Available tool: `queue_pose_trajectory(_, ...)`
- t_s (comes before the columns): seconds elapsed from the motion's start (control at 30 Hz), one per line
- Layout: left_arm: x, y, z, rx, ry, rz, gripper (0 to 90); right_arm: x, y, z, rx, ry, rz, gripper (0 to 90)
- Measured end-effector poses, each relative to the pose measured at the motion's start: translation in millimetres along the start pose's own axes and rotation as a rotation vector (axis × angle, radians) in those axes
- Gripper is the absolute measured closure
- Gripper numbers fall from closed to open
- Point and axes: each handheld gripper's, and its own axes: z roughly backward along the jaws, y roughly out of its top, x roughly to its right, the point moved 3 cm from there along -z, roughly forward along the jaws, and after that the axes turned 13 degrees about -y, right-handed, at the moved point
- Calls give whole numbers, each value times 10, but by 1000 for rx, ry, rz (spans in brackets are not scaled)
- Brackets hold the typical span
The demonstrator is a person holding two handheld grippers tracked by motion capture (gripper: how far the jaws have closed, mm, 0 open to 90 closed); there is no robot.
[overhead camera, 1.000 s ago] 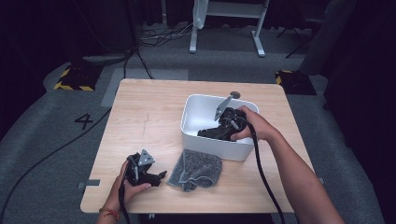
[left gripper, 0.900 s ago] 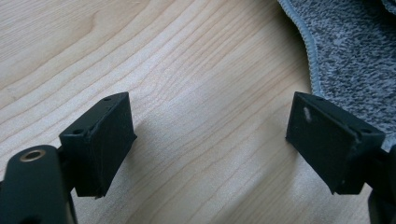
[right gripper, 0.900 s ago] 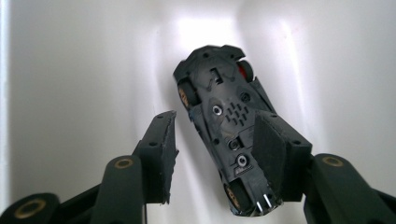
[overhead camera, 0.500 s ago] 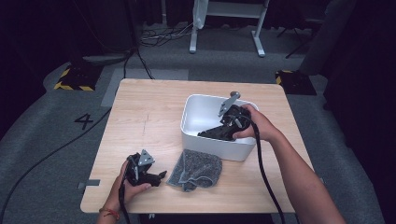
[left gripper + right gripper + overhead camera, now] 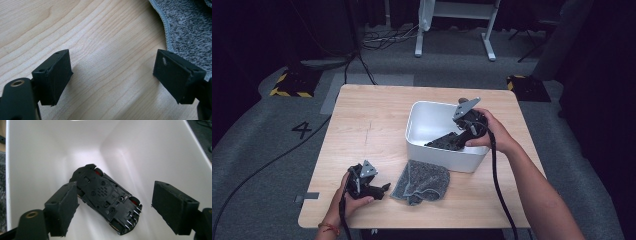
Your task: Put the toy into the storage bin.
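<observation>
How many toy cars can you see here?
1. A black toy car lies upside down inside the white bin, below the open right gripper. Another could hide under the grey cloth.

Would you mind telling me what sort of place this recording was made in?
Probably a lab or studio set up for recording: a light wooden table stands on grey carpet marked with a taped number four, black cables trail across the floor, and dark curtains surround it.
</observation>
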Motion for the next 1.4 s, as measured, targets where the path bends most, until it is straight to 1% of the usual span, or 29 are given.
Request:
queue_pose_trajectory(0.03, 0, 0, 0, 0, 1, 0, 152, -1, 3, 15, 6, -26, -9, 198)
queue_pose_trajectory(0.07, 0, 0, 0, 0, 0, 0, 152, -1, -1, 37, 15, -34, -12, 198)
queue_pose_trajectory(0.13, 0, 0, 0, 0, 0, 0, 152, -9, -4, 71, 27, -29, -13, 194)
queue_pose_trajectory(0.23, 0, 0, 0, 0, 0, 0, 153, -18, -5, 127, 51, -41, -18, 178)
queue_pose_trajectory(0.3, 0, 0, 0, 0, 1, 0, 152, -19, -11, 175, 71, -49, -21, 183)
queue_pose_trajectory(0.5, 0, 0, 0, 0, 0, 0, 152, -11, -38, 283, 88, -59, -40, 194)
queue_pose_trajectory(0.63, 0, 0, 0, 0, 0, 0, 152, -8, -64, 376, 110, -73, -43, 191)
queue_pose_trajectory(0.7, 0, 0, 0, 0, 0, 0, 152, -6, -78, 418, 123, -71, -45, 189)
queue_pose_trajectory(0.77, 0, 0, 0, 0, 0, 0, 152, -7, -101, 465, 130, -72, -48, 187)
queue_pose_trajectory(0.87, 0, 0, 0, 0, 0, 0, 152, 5, -148, 533, 135, -89, -53, 187)
queue_pose_trajectory(0.97, 0, 0, 0, 0, 0, 0, 152, 24, -204, 609, 151, -95, -69, 185)
queue_pose_trajectory(1.07, 0, 0, 0, 0, 0, 0, 152, 34, -262, 678, 166, -114, -78, 182)
queue_pose_trajectory(1.1, 0, 0, 0, 0, 0, 0, 152, 34, -275, 693, 168, -112, -80, 182)
queue_pose_trajectory(1.2, -1, 0, 0, 0, 1, -1, 152, 20, -320, 749, 181, -123, -87, 182)
queue_pose_trajectory(1.27, -2, 0, 2, -1, 1, -1, 152, 7, -343, 771, 183, -128, -82, 183)
queue_pose_trajectory(1.37, 0, 0, 0, 0, 0, 1, 152, -10, -381, 812, 193, -129, -92, 183)
queue_pose_trajectory(1.4, 0, 0, 0, 0, 0, 1, 152, -13, -401, 831, 195, -138, -94, 183)
